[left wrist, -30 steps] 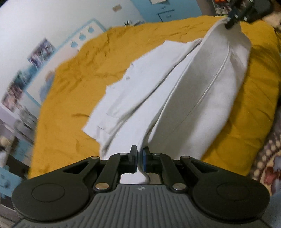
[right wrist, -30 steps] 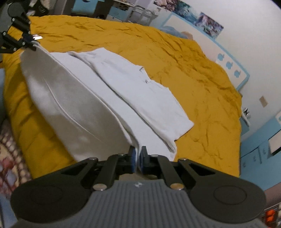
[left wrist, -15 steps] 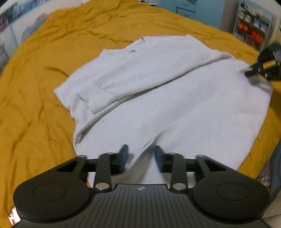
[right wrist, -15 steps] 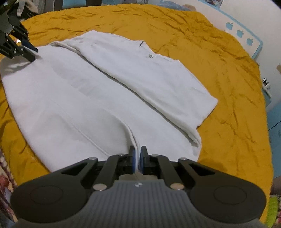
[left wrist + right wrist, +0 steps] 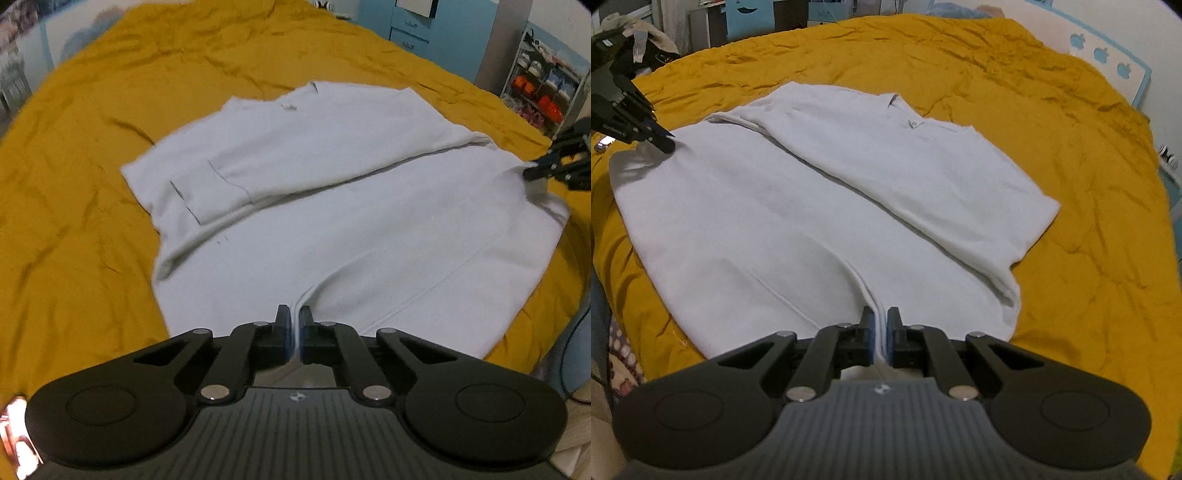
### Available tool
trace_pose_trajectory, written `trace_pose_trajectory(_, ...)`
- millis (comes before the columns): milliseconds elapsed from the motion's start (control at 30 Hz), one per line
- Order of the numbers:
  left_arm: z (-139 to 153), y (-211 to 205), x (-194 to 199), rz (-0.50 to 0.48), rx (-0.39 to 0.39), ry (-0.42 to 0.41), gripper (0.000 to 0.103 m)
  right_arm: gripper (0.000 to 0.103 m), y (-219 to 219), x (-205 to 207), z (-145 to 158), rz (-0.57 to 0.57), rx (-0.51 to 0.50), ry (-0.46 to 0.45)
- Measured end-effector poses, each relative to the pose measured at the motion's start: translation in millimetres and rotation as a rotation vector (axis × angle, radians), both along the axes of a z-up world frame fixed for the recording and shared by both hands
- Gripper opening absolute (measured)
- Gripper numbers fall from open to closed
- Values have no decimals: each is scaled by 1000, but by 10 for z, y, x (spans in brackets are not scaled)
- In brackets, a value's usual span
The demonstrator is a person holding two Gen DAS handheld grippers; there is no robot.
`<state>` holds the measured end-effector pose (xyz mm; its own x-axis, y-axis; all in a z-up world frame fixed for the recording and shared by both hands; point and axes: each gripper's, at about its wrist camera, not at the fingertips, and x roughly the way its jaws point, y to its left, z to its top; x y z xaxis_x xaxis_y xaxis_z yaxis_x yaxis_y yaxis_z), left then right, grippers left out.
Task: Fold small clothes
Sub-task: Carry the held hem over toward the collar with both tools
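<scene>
Mustard-yellow bedding (image 5: 92, 229) is spreading wide under everything I am doing, creased all over, with blue furniture and a pale wall behind it. I am working on a white shirt (image 5: 332, 206) that is lying flat across this cover, its far half already doubled over the near half, so a sleeve and the collar tag are facing up.

I am holding my left gripper (image 5: 294, 325) clenched on the near edge of the shirt; a thin fold of white cloth is running up between the blue pads and I am pinching it tight, with almost no gap showing. From the other camera this same gripper (image 5: 666, 144) is biting the corner at the shirt's left end.

I am keeping my right gripper (image 5: 881, 326) clamped too, with a ridge of the white fabric squeezed between its pads at the near hem. Seen from the left camera, its black tips (image 5: 532, 172) are gripping the opposite corner of the cloth, beside the bed's edge.
</scene>
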<state>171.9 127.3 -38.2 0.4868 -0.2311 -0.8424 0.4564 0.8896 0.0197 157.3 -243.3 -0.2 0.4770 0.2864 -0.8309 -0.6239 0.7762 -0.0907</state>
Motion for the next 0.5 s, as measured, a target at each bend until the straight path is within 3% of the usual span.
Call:
trace_pose_trajectory(267, 526, -126, -219, 20, 72, -200, 4, 0, 30, -308, 477, -16, -32, -168)
trace_pose_trajectory(500, 1081, -239, -44, 41, 139, -417, 4, 0, 93, -214, 1045, -47, -50, -355)
